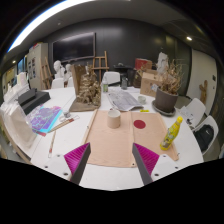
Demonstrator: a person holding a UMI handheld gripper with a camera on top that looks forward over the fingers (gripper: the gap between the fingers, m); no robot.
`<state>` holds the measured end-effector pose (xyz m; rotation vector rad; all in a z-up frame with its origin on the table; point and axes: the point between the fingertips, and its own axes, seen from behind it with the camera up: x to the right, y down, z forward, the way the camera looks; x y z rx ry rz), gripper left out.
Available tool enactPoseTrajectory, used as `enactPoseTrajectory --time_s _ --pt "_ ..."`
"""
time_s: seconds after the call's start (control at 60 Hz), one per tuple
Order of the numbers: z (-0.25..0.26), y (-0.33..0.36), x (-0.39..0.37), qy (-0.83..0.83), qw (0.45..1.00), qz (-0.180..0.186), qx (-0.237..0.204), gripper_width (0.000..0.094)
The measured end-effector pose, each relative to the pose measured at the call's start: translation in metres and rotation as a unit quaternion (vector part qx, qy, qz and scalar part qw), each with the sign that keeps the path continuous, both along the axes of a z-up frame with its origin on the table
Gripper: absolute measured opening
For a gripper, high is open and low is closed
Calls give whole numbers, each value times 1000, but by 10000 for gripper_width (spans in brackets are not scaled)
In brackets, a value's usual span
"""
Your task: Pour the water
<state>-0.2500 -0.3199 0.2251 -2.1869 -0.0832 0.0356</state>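
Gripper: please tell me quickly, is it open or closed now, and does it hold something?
Gripper: open, holding nothing. Its fingers stand apart over the beige mat, and the small cup sits beyond them, untouched.

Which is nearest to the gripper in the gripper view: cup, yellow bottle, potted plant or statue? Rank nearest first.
Gripper is open, holding nothing.
1. Cup: straight ahead of the fingers, on the tan mat.
2. Yellow bottle: ahead to the right, off the mat.
3. Potted plant: beyond the bottle, right.
4. Statue: beyond the cup, left. Too close to the plant to call.
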Motion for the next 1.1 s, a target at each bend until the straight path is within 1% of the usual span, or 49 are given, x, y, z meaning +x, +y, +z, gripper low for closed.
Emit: enactPoseTrajectory --time_s 0.133,0.15,0.25,0.45,0.533,0.633,0.817,0.85,0.883,0.95,1.017,1.1 --pt "-22 2 57 -3 999 -40 -1 859" --pt "-20 1 54 -6 999 -47 -5 858" --pt "-46 9 116 -17 997 -69 -2 860" --pt "-85 37 221 -42 992 -109 39 860" --pt "-96 59 255 -46 990 -116 60 859" --pt "-113 90 286 -45 989 -118 83 861" --pt "-154 146 313 -15 990 -110 86 849" --pt "-159 155 315 -12 990 -106 90 831" --pt "-164 163 316 -9 991 -101 91 790" --pt "-172 175 316 -7 991 -94 94 655" --pt "-170 181 320 -14 990 -97 105 488" --pt "-169 187 318 -9 989 -92 115 446"
